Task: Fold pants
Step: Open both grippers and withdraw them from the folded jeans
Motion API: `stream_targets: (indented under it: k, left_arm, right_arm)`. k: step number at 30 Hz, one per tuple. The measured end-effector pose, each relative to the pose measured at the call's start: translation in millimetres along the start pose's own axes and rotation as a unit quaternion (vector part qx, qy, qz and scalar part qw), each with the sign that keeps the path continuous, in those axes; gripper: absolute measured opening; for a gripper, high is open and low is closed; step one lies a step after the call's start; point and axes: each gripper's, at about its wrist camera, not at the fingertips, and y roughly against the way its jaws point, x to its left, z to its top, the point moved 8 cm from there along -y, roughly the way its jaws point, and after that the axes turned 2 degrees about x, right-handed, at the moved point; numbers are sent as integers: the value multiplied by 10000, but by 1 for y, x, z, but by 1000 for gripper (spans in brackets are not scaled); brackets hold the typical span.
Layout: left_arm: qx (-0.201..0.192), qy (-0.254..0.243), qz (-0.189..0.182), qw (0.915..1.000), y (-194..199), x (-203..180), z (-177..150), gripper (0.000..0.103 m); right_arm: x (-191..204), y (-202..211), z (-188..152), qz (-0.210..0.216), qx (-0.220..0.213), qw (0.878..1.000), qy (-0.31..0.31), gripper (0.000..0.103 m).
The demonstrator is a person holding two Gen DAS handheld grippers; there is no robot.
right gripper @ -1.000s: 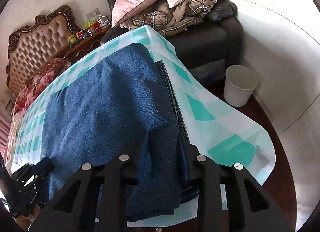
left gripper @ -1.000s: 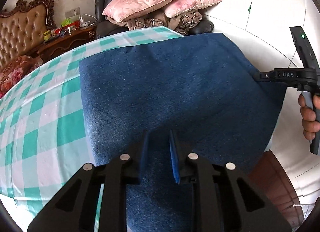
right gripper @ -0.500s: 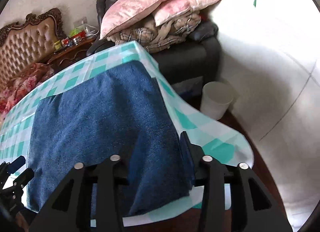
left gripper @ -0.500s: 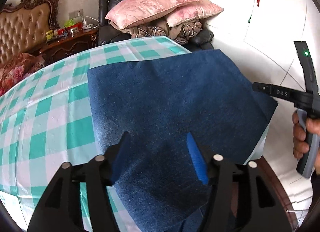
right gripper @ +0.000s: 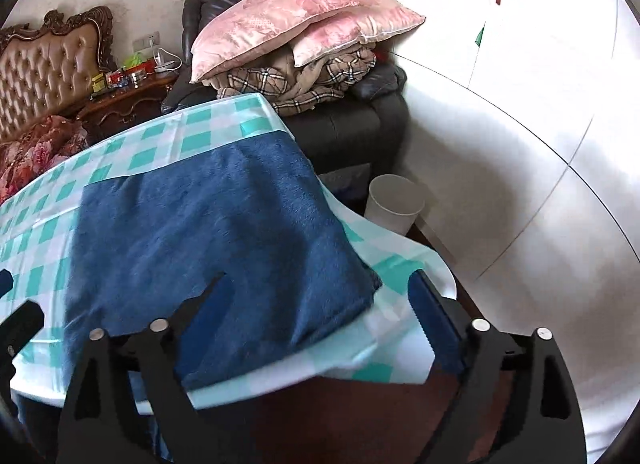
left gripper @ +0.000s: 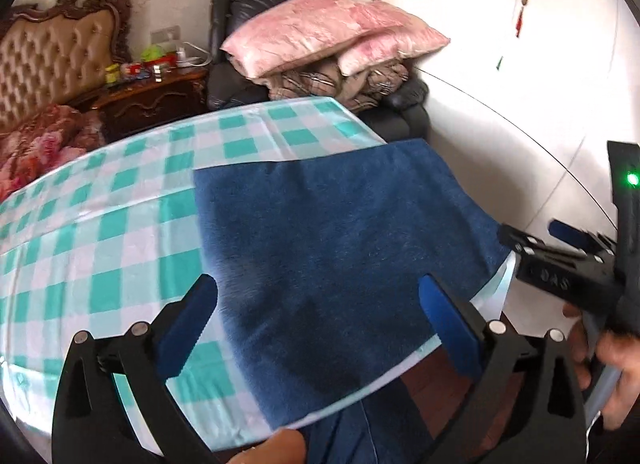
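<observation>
Item: pants (left gripper: 340,248), dark blue denim, lying on the checked tablecloth (left gripper: 100,232) at the table's right-hand near corner

Left to right, as seen from the left wrist:
- Tablecloth, teal and white, bare across the left part of the table
- Left gripper (left gripper: 320,324): jaws spread wide, gripping nothing, hovering above the near edge of the pants
- Pants: a flat, roughly rectangular block with straight edges; more than 1 layer is likely, though the layers cannot be counted; a length of blue cloth hangs below the near table edge
- Right gripper (left gripper: 532,234): just beside the right edge of the pants, apart from the cloth; its own view shows its jaws (right gripper: 320,308) released and empty over the near right corner

Progress, judged: at least 1 fold laid and let go. Left to do: likely a further fold to a smaller bundle, plus gathering the hanging part
</observation>
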Motion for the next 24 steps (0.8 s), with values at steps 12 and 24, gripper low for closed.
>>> stream_targets:
  k: [12,24]
  left_arm:
    - [222,122,144,9996,35,-3,-19,101]
    - [249,110,112,9996,37,-4,-21,101]
  right_arm:
    - [4,48,-18,-25,-14,10000,-25,87]
    - [5,51,-18,-36,-49,10000,-12,87]
